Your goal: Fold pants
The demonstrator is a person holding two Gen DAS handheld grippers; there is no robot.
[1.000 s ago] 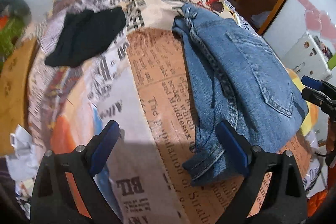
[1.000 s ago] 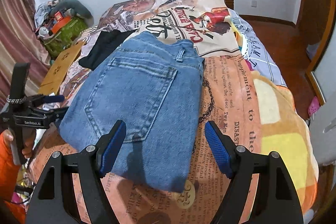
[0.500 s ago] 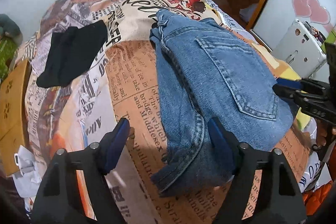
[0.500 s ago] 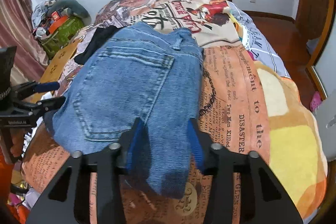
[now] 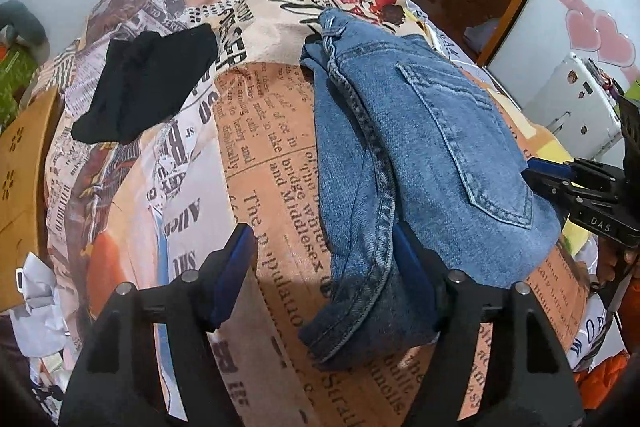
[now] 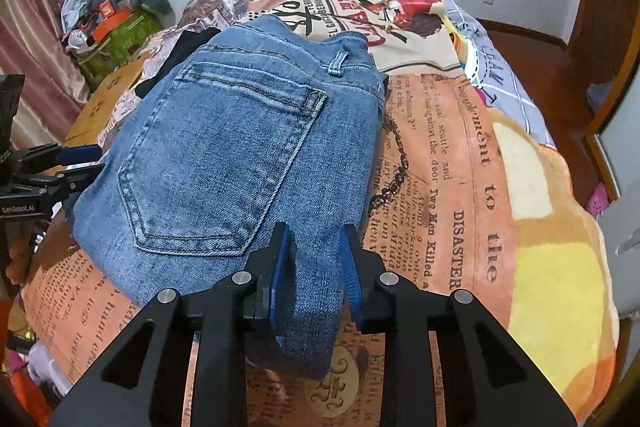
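Two claws work one pair of folded blue denim jeans [image 6: 224,163] on a bed with a newspaper-print bedspread [image 5: 256,155]. Right claw [image 6: 314,275] is pinched on the jeans' near corner at 6 o'clock; left claw [image 5: 324,275] stands half open astride the hem edge. One black folded garment [image 5: 144,79] lies at 10 o'clock.
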